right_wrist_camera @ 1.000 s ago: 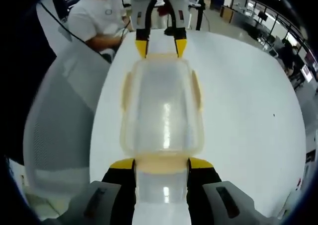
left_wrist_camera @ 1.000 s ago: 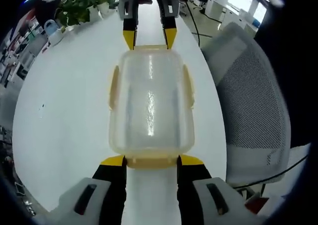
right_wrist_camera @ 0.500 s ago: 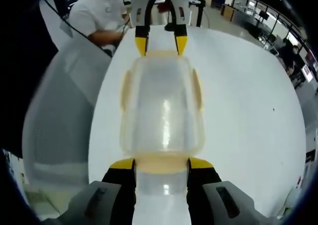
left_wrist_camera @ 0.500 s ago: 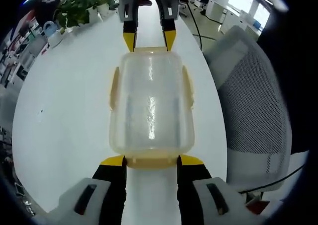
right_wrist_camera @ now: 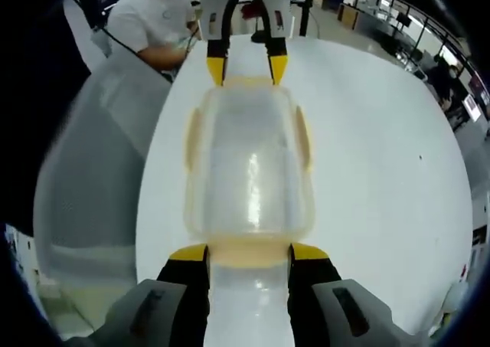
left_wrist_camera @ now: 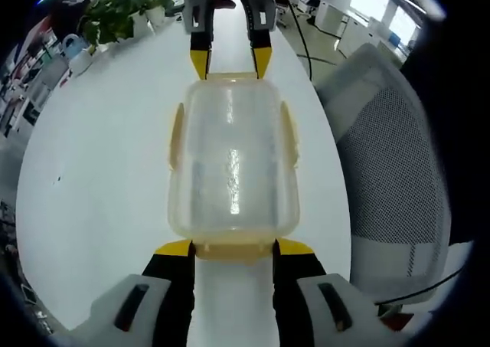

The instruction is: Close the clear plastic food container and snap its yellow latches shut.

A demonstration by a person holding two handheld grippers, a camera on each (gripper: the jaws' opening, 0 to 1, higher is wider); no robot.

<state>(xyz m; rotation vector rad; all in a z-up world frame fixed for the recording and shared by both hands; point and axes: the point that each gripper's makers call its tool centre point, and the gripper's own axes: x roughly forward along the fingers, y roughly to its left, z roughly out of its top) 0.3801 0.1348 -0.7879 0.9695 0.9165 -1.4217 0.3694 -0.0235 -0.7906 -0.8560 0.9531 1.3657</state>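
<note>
Clear plastic food container [left_wrist_camera: 232, 163] lying lid-on at mid tabletop [left_wrist_camera: 99, 148], long axis running straight between the two claws. Pale yellow latches along both long sides, one [left_wrist_camera: 175, 136] at the left edge and one [left_wrist_camera: 289, 136] at the right in the left gripper view, both looking folded against the walls. Left claw [left_wrist_camera: 232, 249] set at the near short end, jaws held apart at about the width of the end latch [left_wrist_camera: 233, 250], yellow tips at its two corners; contact cannot be told. Right claw [right_wrist_camera: 248, 253] posed the same way at the opposite short end [right_wrist_camera: 249, 250], jaws equally spread, reaching level and low over the tabletop. Each claw also seen head-on from the other's camera, at the far end of the container [left_wrist_camera: 230, 60] [right_wrist_camera: 247, 63]. Broad bare white surface open on one long side of the container [right_wrist_camera: 383, 155]; on the other long side only a narrow strip before the tabletop's edge. Just past that edge, a grey mesh office chair [left_wrist_camera: 390, 171]. Farther off, potted plants [left_wrist_camera: 126, 14] near the far rim, and a seated person in a white shirt [right_wrist_camera: 149, 29] behind the chair.
</note>
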